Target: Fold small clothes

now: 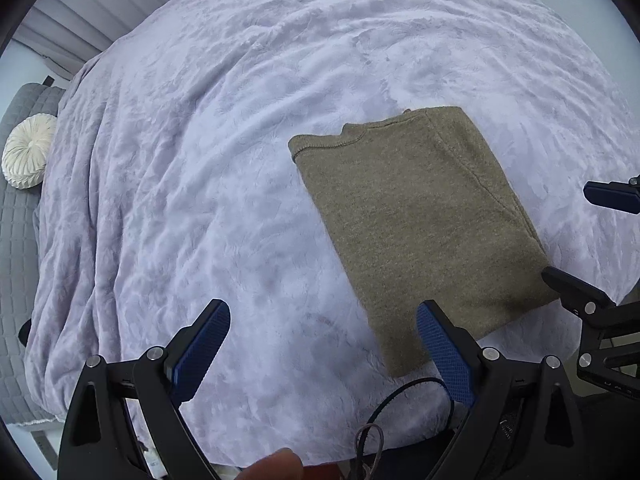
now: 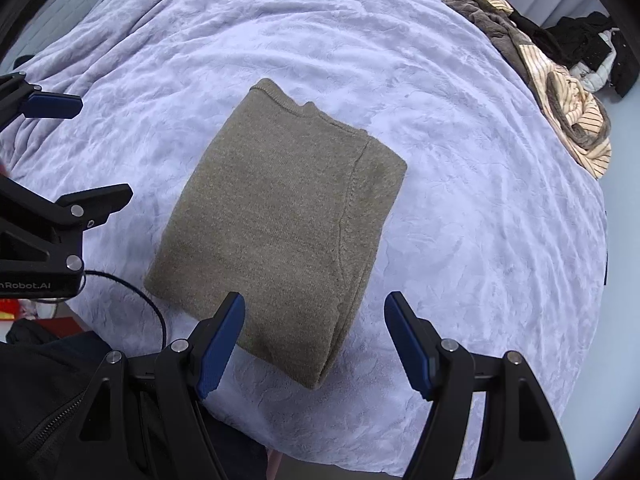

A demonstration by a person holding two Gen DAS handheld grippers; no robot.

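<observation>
"nRobot.AI" lettering [image 2: 25, 286] on left gripper [image 2: 100, 148]

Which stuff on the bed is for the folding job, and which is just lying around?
For the job:
- brown sweater, already folded
- left tongs, open
- right tongs, open

Just lying about:
- purple blanket
- heap of clothes at the bed's edge
- round white cushion

Olive-brown knit sweater [image 2: 280, 216]; lavender embossed bedspread [image 2: 460, 220]; cream-and-brown striped garment [image 2: 576, 120] at bed's far edge; blue pads [image 2: 220, 344] on black hand-held gripper.
</observation>
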